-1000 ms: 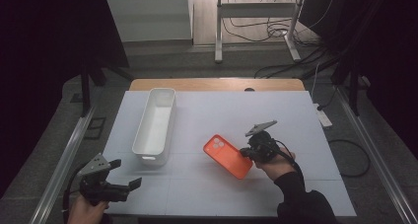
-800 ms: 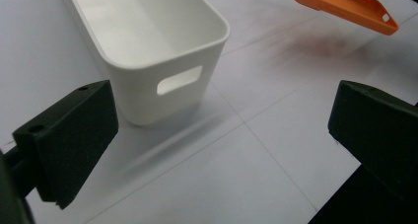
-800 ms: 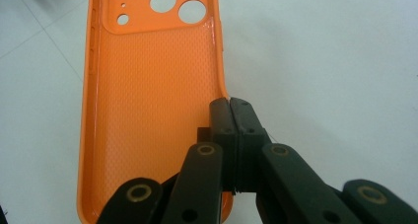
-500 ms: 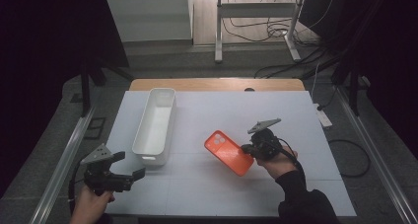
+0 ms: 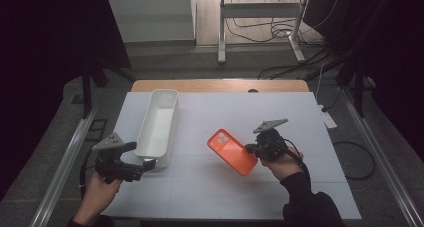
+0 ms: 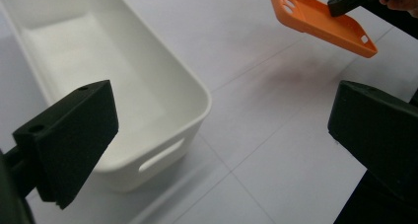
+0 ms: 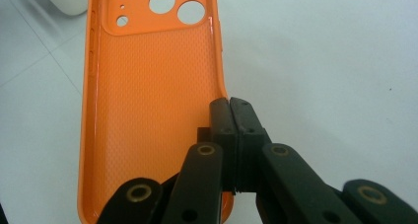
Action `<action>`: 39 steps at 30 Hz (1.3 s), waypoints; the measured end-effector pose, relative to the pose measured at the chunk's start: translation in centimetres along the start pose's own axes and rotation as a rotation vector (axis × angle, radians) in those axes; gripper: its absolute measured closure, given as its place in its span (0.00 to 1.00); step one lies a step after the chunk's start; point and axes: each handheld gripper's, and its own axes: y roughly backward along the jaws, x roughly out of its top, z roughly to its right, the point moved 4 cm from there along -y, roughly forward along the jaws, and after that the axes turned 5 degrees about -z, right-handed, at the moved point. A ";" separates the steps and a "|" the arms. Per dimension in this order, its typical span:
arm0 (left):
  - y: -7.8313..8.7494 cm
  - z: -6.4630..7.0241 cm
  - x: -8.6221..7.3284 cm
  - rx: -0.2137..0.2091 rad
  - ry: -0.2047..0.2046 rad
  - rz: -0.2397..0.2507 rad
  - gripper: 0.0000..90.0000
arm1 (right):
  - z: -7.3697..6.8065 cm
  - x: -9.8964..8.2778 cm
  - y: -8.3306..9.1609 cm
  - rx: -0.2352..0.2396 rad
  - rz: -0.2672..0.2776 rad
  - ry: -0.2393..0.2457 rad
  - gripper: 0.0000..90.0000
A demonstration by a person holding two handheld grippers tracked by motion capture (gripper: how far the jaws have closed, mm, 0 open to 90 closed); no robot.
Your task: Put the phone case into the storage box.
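An orange phone case with camera cut-outs hangs tilted just above the white table, its inside facing up. My right gripper is shut on the case's long right edge, jaws pinched together over the rim. The case appears at the top right of the left gripper view. My left gripper is open at the table's front left, its tips next to the near end of a long white bin. That bin is empty and lies between its spread jaws.
The white table is backed by a wooden edge. A metal stand and cables are on the floor behind. A power strip lies off the table's right side.
My left gripper has moved up and right from the front left corner to the bin's near end. The right gripper and orange case have barely shifted.
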 end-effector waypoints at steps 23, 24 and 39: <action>-4.5 1.9 5.1 -0.099 -0.051 -0.004 0.00 | 0.1 1.1 0.6 -0.017 0.049 -0.007 0.99; -4.7 2.0 5.3 -0.100 -0.050 -0.003 0.00 | 0.1 1.1 0.6 -0.018 0.051 -0.009 0.99; -6.6 2.8 6.8 -0.129 -0.025 -0.004 0.00 | -0.6 1.9 0.7 -0.021 0.083 -0.003 0.99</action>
